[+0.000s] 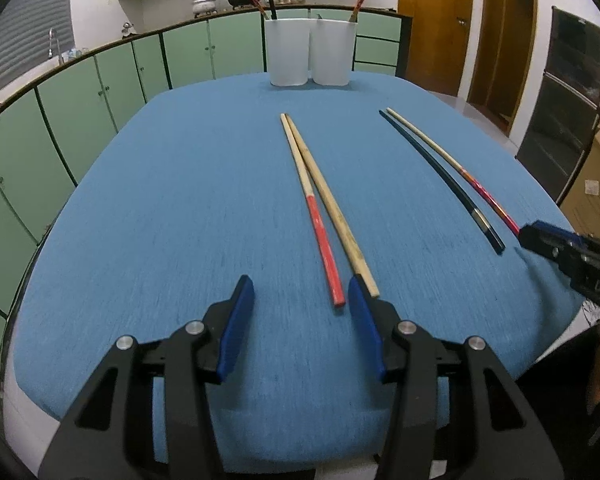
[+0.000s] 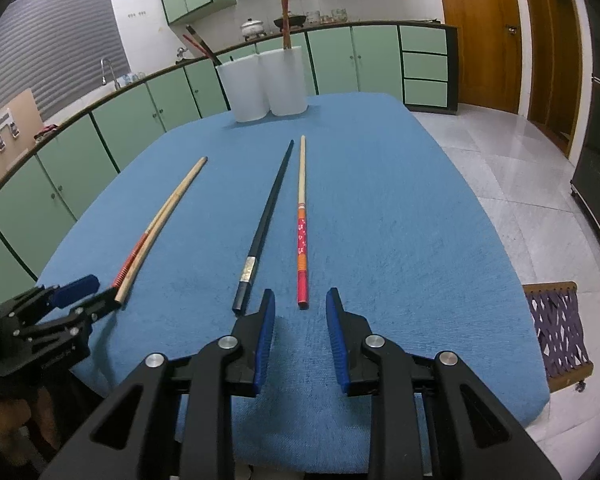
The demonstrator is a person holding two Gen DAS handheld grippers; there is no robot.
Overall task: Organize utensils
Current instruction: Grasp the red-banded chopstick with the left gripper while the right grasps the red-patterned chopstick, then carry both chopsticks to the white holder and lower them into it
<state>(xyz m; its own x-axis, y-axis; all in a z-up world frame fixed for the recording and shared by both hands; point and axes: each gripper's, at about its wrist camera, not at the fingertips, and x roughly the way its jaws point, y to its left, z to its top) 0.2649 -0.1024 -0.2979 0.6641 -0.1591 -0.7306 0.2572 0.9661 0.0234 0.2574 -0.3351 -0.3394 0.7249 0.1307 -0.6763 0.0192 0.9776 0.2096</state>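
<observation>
Several chopsticks lie on the blue table (image 1: pixel 180 200). A red-ended chopstick (image 1: pixel 324 248) and a plain bamboo one (image 1: pixel 332 204) lie just ahead of my open, empty left gripper (image 1: pixel 300 292). A black chopstick (image 2: pixel 266 220) and a red-and-orange patterned one (image 2: pixel 301 236) lie ahead of my open, empty right gripper (image 2: pixel 300 304), whose tips are just short of the patterned one's end. Two white holder cups (image 1: pixel 287 52) (image 1: pixel 332 52) stand at the table's far edge with several chopsticks in them.
Green kitchen cabinets (image 1: pixel 100 92) curve behind the table on the left. A wooden door (image 2: pixel 480 32) and tiled floor (image 2: pixel 520 168) are on the right. A woven stool (image 2: pixel 556 328) stands by the table's right edge.
</observation>
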